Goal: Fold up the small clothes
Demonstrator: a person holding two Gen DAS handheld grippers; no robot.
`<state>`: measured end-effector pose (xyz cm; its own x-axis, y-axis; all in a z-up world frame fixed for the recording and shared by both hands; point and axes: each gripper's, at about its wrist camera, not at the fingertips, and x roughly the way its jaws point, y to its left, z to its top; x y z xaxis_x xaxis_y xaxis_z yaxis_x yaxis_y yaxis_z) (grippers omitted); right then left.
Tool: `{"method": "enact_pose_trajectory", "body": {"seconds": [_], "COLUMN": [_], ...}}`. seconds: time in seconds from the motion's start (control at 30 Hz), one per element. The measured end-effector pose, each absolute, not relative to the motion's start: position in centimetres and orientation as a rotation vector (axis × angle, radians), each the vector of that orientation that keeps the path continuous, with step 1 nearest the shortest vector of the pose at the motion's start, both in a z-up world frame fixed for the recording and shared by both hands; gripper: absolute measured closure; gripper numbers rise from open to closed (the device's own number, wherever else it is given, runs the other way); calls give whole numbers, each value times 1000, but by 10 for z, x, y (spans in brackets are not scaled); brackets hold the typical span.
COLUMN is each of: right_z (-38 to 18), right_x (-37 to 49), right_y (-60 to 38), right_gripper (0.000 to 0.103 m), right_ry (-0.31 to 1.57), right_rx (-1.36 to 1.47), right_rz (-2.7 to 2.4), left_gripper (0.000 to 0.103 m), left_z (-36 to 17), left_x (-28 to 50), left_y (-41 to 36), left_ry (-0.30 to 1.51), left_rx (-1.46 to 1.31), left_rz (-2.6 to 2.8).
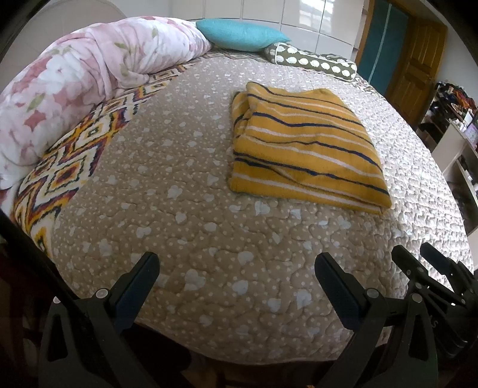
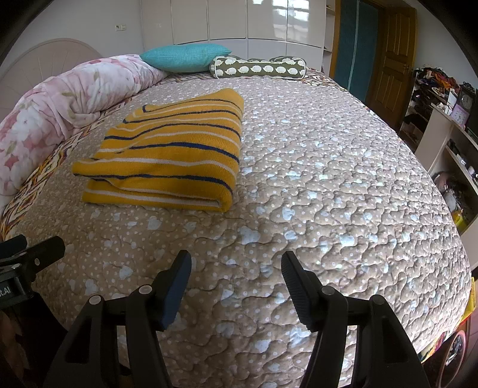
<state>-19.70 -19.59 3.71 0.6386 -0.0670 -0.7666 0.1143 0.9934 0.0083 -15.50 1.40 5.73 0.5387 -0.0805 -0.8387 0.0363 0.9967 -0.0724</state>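
Sweater (image 1: 301, 143), yellow with blue and white stripes, folded flat on the bed (image 1: 209, 238). Lying toward the middle of the bed, a bit to the pink blanket's side. Well apart from both grippers. Folded edge thick and rounded at the near side in the right view. Not touched by anything.

Left gripper (image 1: 237, 274) low at the near edge of the bed, fingers (image 1: 143, 277) spread wide, nothing between them. Pointing over the quilt toward the sweater.

Right gripper (image 2: 236, 274) also low at the near edge, fingers (image 2: 176, 286) spread wide and holding nothing. Seen too at the right edge of the left view, just beside the left gripper.

Tan quilt with white dots and hearts covering the bed. Pink flower blanket (image 1: 74, 77) rolled up along the left side, well apart from the sweater. Zigzag cover (image 1: 74, 149) peeking out under the quilt beside the blanket. Blue pillow (image 2: 185, 58) at the far end, touching the blanket. Green roll pillow (image 2: 260, 68) with white shapes next to it. White closet (image 2: 239, 24) behind the bed. Brown door (image 2: 394, 65) at the far right. Shelves (image 2: 442, 125) full of small stuff on the right side.
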Motion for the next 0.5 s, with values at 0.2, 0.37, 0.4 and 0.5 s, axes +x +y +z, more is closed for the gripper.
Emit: {"method": "enact_pose_trajectory", "body": {"seconds": [0.2,0.37,0.4,0.5], "right_z": [37,37,38,37], "right_x": [-197,-197,-197,-196], "right_y": [-195,-196,-196,-198], "right_gripper": [35,35,35,35], "right_ry": [873,869,868,866], "right_rx": [57,50,47,37], "right_rz": [-104,-107,-109,-111], "left_gripper": [0,0,0,0], "left_z": [56,52,52,50], "left_x": [-155,-154,-153,-153], "left_y": [14,14,14,14], "left_ry": [1002,1011,1013,1020], "left_rx": [-49,-51,-51,-52], "left_rz": [-71,-72,-72,-74]}}
